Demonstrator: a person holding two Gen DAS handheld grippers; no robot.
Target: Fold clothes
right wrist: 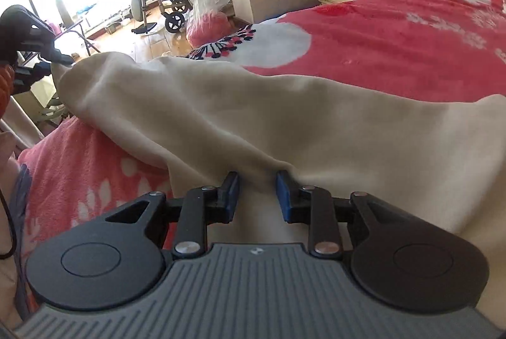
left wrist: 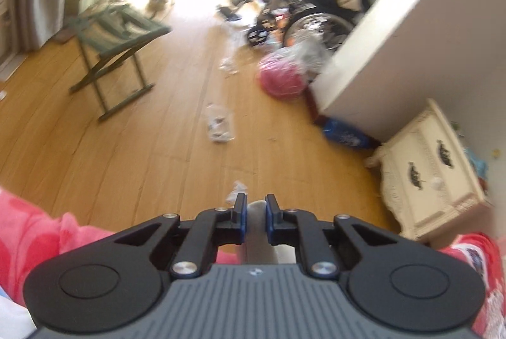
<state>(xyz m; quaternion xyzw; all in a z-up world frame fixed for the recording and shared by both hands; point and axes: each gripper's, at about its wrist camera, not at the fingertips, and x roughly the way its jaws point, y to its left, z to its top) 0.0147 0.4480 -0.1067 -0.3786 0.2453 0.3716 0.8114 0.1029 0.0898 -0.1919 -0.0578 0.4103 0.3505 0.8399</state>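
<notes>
Left gripper [left wrist: 256, 220]: jaws pinched on a fold of the cream-beige soft cloth garment [right wrist: 284, 123].
Right gripper [right wrist: 257, 196]: jaws clamped on the near edge of the garment.
Garment: stretched between both grippers, draped over the red-and-white fleece blanket [right wrist: 411, 47].
Beyond: wooden floor [left wrist: 126, 155].

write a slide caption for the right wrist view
Right gripper pinches a fold of beige cloth on a red blanket; the left gripper holds its far corner.
</notes>
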